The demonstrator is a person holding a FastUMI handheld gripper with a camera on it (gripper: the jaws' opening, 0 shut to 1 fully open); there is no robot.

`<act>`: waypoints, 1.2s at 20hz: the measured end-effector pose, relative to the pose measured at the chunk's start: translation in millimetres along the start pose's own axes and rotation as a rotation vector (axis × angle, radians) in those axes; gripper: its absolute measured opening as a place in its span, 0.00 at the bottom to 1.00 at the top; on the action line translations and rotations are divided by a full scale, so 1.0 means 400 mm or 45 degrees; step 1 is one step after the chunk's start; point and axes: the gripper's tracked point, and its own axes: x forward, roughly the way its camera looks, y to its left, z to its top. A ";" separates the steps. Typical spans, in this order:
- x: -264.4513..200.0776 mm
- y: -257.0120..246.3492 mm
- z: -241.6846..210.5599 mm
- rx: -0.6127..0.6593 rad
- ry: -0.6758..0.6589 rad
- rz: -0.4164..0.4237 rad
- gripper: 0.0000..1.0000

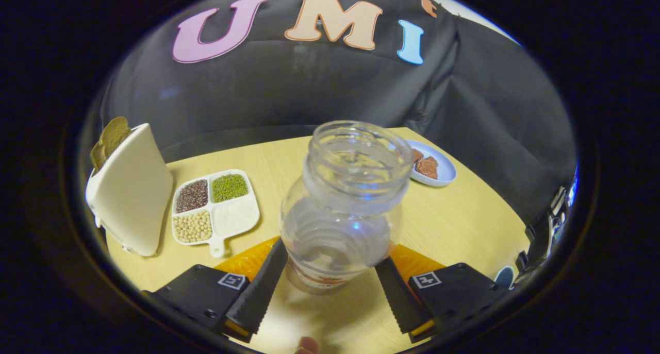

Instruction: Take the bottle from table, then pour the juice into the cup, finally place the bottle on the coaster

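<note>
Bright overhead light, soft shadows on the table, strong fisheye bending near edges.

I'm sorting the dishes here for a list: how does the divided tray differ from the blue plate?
The divided tray is white, squarish, four-sectioned with a small handle; the blue plate is round and undivided. The tray holds beans and grains, the plate brownish pieces. The tray lies left of the bottle between the hand-held gripper's fingers, the plate right. Both rest on the table.
</note>
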 end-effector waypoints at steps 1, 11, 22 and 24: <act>-0.010 -0.004 0.001 -0.006 -0.002 0.004 1.00; -0.216 -0.050 0.031 -0.127 -0.070 0.160 1.00; -0.553 -0.194 0.222 -0.163 -0.277 0.511 1.00; -0.589 -0.233 0.279 -0.179 -0.306 0.550 1.00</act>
